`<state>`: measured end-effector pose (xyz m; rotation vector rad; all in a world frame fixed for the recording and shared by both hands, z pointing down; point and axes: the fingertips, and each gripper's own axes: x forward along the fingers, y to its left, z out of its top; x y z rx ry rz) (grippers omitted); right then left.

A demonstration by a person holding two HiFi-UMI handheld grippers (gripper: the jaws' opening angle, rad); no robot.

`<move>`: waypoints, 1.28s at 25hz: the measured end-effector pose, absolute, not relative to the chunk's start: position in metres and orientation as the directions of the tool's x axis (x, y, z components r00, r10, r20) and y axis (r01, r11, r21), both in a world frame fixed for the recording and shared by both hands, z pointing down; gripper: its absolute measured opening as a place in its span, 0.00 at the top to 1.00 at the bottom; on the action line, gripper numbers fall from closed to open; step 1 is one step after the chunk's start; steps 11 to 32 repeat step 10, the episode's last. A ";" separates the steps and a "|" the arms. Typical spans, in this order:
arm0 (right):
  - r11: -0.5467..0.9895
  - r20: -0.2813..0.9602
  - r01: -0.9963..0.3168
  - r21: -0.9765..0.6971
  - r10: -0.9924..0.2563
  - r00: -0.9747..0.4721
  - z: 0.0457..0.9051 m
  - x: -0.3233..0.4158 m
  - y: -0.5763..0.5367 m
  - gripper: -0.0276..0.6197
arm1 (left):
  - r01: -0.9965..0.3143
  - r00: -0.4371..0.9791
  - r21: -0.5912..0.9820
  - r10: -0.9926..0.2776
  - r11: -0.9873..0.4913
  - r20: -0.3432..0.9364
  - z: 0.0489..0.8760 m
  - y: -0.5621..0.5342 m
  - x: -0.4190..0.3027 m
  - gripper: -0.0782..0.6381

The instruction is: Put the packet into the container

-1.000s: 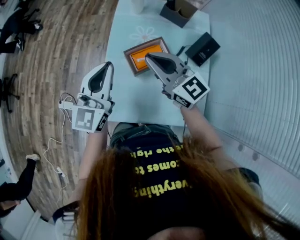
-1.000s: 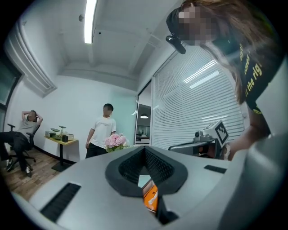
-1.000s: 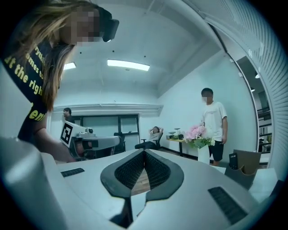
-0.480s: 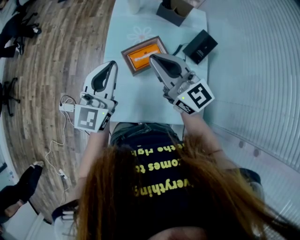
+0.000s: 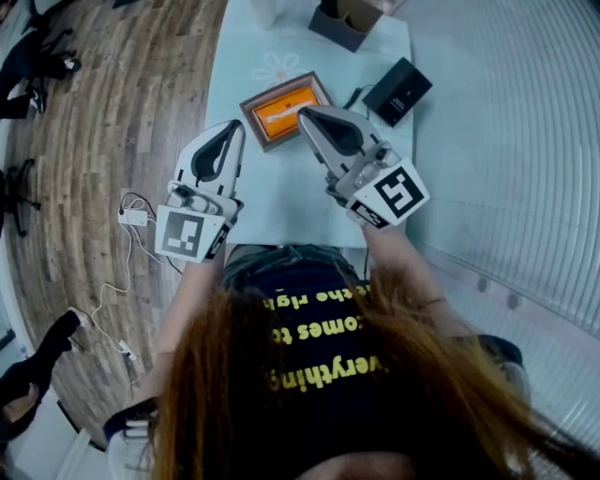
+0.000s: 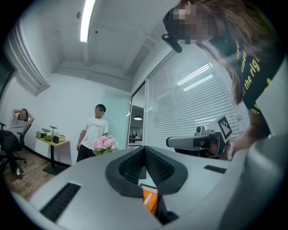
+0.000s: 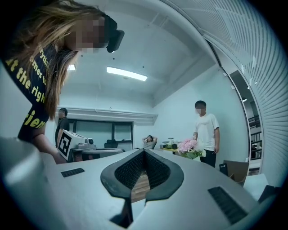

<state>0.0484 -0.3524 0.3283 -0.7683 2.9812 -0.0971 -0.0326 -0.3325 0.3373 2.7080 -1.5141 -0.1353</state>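
Here, in the head view, a shallow rectangular brown-rimmed container (image 5: 249, 111) sits at upper centre on the pale blue-white table (image 5: 281, 202). The flat orange packet (image 5: 286, 108) lies inside it and covers most of its floor; nothing else is in it. The left gripper (image 5: 229, 133) hangs at the table's left edge, beside the container and apart from it. The right gripper (image 5: 305, 114) has its tip over the container's right rim; whether it touches cannot be told. A small black rectangular box (image 5: 401, 91) lies at upper right. An open brown cardboard box (image 5: 352, 19) stands at the top edge, its contents unclear.

Left gripper view: the jaws are pressed together on nothing, and a strip of the orange packet shows beyond them, low in the frame.

Right gripper view: the jaws are likewise pressed together and empty. A brown surface shows through the gap beneath them.

Judgement: the placing step looks complete, since the packet lies in the container. The next move calls only for drawing both tools clear without nudging the container.
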 end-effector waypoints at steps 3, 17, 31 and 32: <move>0.872 -0.045 -0.485 -0.069 -0.488 -0.872 0.326 0.049 -0.351 0.92 | -0.844 0.527 0.073 -0.847 -0.531 -0.064 0.336 -0.333 -0.029 0.89; 0.871 -0.052 -0.488 -0.057 -0.490 -0.870 0.319 0.050 -0.349 0.92 | -0.845 0.525 0.083 -0.849 -0.529 -0.063 0.335 -0.334 -0.027 0.89; 0.871 -0.052 -0.488 -0.057 -0.490 -0.870 0.319 0.050 -0.349 0.92 | -0.845 0.525 0.083 -0.849 -0.529 -0.063 0.335 -0.334 -0.027 0.89; 0.871 -0.052 -0.488 -0.057 -0.490 -0.870 0.319 0.050 -0.349 0.92 | -0.845 0.525 0.083 -0.849 -0.529 -0.063 0.335 -0.334 -0.027 0.89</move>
